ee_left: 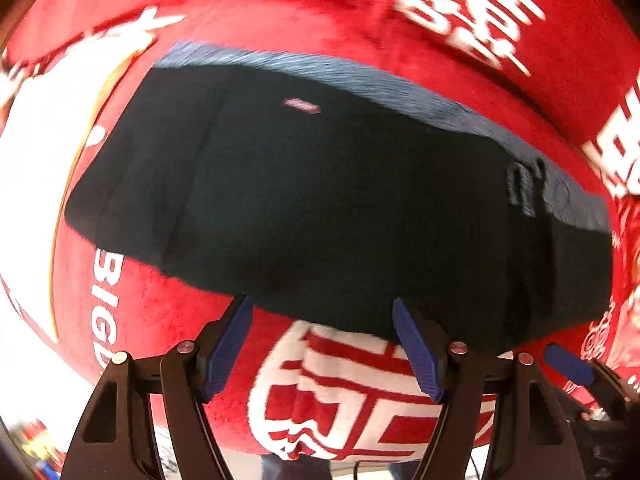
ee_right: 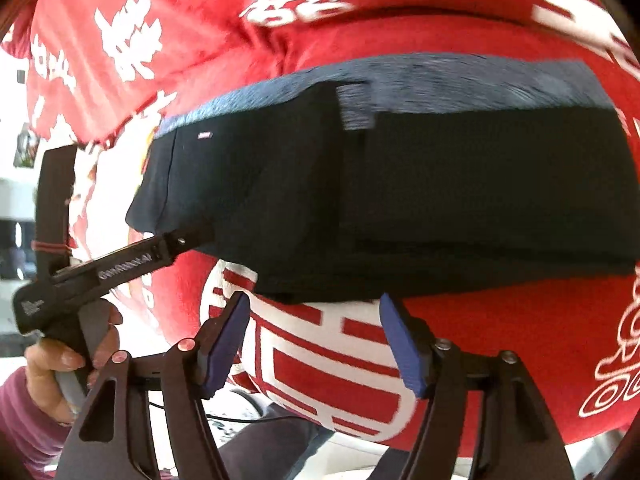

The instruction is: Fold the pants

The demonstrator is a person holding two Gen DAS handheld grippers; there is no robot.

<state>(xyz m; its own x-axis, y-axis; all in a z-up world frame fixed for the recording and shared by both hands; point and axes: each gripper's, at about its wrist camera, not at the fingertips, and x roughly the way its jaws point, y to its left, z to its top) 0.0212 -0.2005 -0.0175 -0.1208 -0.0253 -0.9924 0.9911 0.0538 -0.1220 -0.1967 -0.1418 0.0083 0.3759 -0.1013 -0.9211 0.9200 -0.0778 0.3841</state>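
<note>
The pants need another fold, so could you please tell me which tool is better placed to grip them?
Probably left: the left tool is open with the near edge of the pants between its fingers. The right tool, also open, seems only just to reach that edge.

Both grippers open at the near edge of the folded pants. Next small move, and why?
Probably lift both away and stop. The dark navy folded pants already lie as a compact rectangle on the red blanket with white characters. The left gripper and right gripper are open, just short of the near edge, holding nothing.
</note>
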